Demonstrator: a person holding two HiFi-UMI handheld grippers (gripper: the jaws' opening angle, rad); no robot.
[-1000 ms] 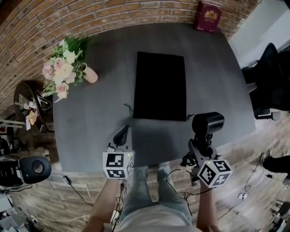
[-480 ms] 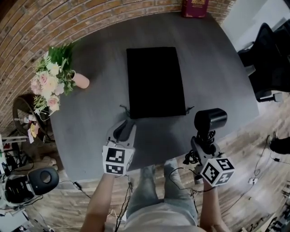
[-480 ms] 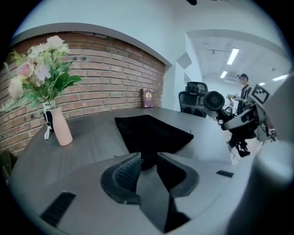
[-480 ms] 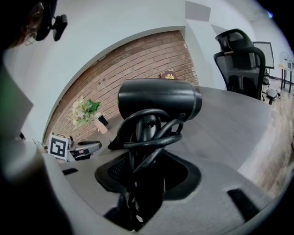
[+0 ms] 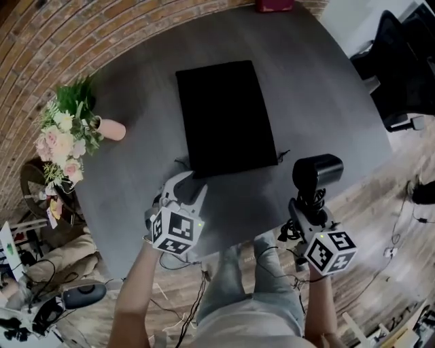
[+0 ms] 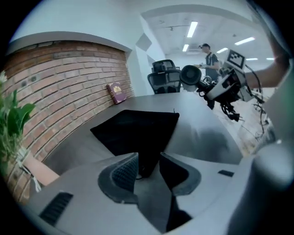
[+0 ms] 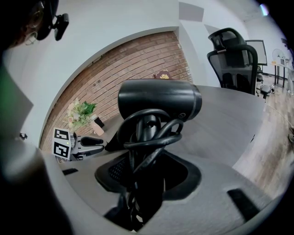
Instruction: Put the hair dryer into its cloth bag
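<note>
**Right gripper clamped on dryer; left gripper at bag's near-left corner**

Right gripper [image 5: 307,204]: jaws closed on the handle of the black hair dryer [image 5: 317,170]. The barrel sits crosswise above the jaws. The cord [image 7: 147,137] is looped round the handle and runs down between the jaws. In the head view the dryer is held over the bench's [image 5: 319,88] near edge, toward the right corner, just right of the bag and clear of it.

Left gripper [image 5: 187,183]: jaws a narrow gap apart, nothing gripped. In the left gripper view the near-left corner of the cloth bag [image 5: 224,115] shows in that gap. I cannot tell whether the pads touch the cloth.

Bag: black, flat, rectangular, mid-bench. Its long sides run from the near edge toward the far edge, and a short drawstring end sticks out at each near corner.

Other items: a pink vase of flowers [image 5: 64,136] lies tipped at the left edge. A red book [image 5: 275,5] stands at the far edge against the brick wall. A black office chair [image 5: 401,75] stands beyond the right edge.
</note>
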